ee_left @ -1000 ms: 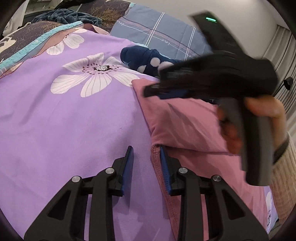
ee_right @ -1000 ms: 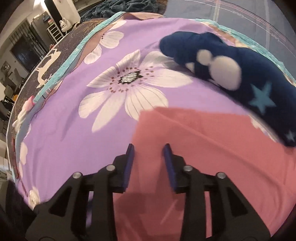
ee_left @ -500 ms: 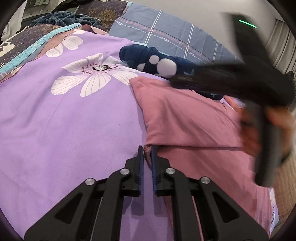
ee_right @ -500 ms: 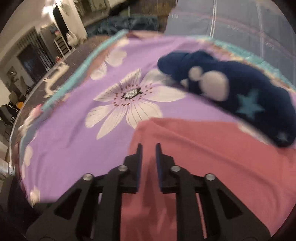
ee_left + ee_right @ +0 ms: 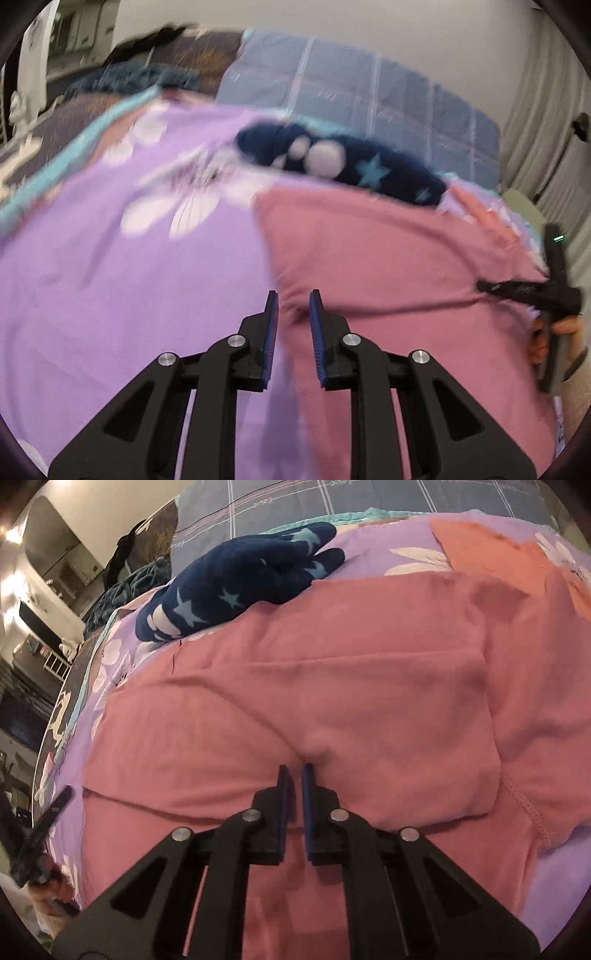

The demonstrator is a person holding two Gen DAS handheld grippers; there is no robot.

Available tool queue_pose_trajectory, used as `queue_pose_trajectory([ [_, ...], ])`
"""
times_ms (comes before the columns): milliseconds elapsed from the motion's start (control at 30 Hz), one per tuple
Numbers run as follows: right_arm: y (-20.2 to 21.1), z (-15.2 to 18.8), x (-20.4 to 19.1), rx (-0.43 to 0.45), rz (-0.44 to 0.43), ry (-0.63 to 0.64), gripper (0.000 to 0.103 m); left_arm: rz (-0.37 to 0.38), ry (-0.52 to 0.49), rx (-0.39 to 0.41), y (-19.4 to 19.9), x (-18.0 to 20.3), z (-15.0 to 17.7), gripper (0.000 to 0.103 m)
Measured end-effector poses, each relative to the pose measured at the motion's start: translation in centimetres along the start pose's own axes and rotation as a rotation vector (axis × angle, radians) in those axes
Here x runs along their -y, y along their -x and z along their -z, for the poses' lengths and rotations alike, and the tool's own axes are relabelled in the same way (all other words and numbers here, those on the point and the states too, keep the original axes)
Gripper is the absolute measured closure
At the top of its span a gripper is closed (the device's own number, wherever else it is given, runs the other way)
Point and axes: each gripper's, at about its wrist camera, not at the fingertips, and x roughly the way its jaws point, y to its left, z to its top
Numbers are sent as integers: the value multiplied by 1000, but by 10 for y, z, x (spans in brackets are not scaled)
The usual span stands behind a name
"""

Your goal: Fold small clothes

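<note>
A pink garment [image 5: 388,266] lies partly folded on a purple flowered bedsheet [image 5: 110,280]; it fills most of the right wrist view [image 5: 332,701]. My left gripper [image 5: 293,299] is open over the garment's left edge, with nothing held. My right gripper [image 5: 294,771] is nearly shut, its tips pressed at a small pucker in the pink cloth near the fold edge. I cannot tell if cloth is pinched. The right gripper also shows at the far right of the left wrist view [image 5: 484,286]. The left wrist view is blurred.
A dark blue sock-like piece with stars and white dots [image 5: 340,166] lies beyond the pink garment, also in the right wrist view [image 5: 236,579]. A grey checked pillow [image 5: 369,99] lies behind it. A second pink-orange cloth [image 5: 498,546] lies at the far right.
My left gripper has opened and moved up along the garment's left edge. My right gripper has swung to the garment's right side and stayed nearly shut.
</note>
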Motion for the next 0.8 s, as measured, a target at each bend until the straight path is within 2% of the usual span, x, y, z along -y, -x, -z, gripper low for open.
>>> queue_pose_trajectory([
  [67,-2,1,-12,20,58,60,97,-18,-54,34,9,24,-16,82],
  [167,2,7,-19,59,102,98,97,-22,-107,46,-5,61,-39,69],
  [233,10,10,-12,82,52,70,99,-7,-105,16,-30,84,-46,68],
  [267,22,11,1,94,-7,5,99,0,-100,-15,-48,95,-47,68],
  [300,37,14,14,122,-28,-50,99,8,-100,-44,-63,104,-44,68],
  [367,72,17,44,203,-61,-114,99,7,-118,-137,-101,119,-30,68],
  [400,95,19,65,257,-66,-141,99,-33,-143,-199,-125,125,-14,65],
  [433,113,20,82,296,-55,-163,98,-62,-183,-153,-126,130,-7,62],
  [500,164,27,143,402,3,-257,97,-116,-233,-145,-124,140,-7,60],
  [533,178,31,165,428,28,-298,94,-135,-249,-143,-125,143,-5,60],
  [633,226,59,262,507,138,-563,93,-176,-278,-131,-125,145,-2,56],
  [733,246,89,323,533,133,-742,92,-156,-255,-131,-124,140,-4,55],
  [767,247,93,334,515,145,-765,89,-141,-237,-133,-124,136,-5,54],
  [800,246,96,338,507,145,-775,80,-130,-225,-134,-123,134,-6,53],
])
